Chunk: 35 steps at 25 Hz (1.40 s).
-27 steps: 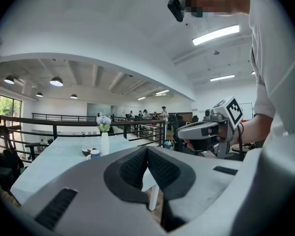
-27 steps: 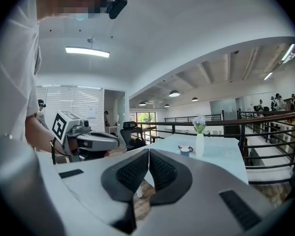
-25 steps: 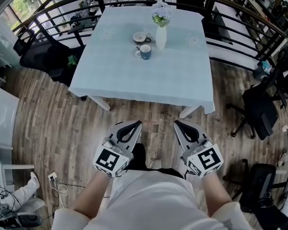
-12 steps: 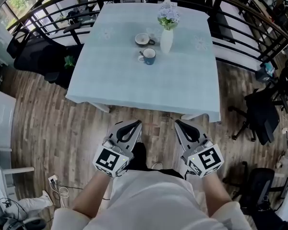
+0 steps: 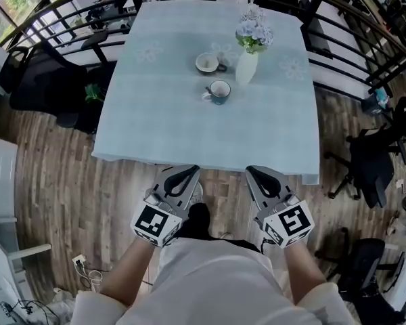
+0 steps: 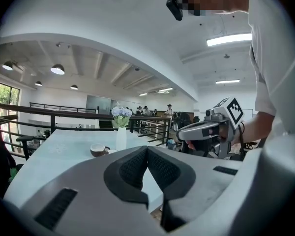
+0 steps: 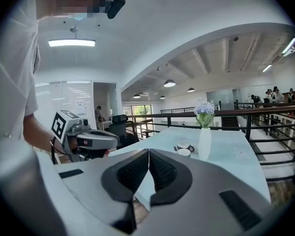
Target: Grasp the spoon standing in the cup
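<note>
A: Where the head view looks down, what lies where?
B: Cup (image 5: 220,91) with spoon (image 5: 206,96) on table (image 5: 189,134), near vase (image 5: 246,66); left gripper (image 5: 189,171), right gripper (image 5: 252,171) well apart from it.
A: Left gripper view?
B: Jaws together, empty.
A: Right gripper view?
B: Jaws together, empty.

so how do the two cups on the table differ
The near cup is teal outside; the far cup is pale. The near cup stands closer to the person; the far cup sits left of the vase. Something pale, likely the spoon, sticks out at the near cup's left; the far cup shows none. Both stand upright on the table.
</note>
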Each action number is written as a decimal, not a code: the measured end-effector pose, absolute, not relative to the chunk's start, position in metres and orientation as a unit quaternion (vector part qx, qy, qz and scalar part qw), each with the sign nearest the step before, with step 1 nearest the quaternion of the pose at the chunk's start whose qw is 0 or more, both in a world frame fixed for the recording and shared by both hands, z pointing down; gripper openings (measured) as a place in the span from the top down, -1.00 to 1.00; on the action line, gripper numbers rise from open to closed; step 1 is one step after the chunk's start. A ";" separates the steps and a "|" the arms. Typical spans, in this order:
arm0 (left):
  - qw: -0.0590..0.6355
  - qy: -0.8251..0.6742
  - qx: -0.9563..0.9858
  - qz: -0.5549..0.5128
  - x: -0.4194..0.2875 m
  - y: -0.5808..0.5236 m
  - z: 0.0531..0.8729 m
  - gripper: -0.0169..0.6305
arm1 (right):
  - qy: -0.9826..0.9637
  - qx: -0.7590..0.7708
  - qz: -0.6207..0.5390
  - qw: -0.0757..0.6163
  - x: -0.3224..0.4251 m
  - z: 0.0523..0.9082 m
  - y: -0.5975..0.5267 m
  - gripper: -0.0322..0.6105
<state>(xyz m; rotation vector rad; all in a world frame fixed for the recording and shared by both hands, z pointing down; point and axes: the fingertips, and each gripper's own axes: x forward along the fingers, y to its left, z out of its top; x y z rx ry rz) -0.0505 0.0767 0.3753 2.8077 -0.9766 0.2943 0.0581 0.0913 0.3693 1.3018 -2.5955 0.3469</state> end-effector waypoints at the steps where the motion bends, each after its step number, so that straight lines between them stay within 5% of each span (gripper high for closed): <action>1: 0.078 -0.324 0.938 0.100 -0.054 0.068 0.376 0.89 | -0.882 0.443 0.119 0.110 0.055 0.369 0.083 0.83; 35: 0.098 -0.280 0.949 0.103 -0.089 -0.118 0.387 0.89 | -0.858 0.477 0.138 0.132 0.010 0.376 -0.095 0.83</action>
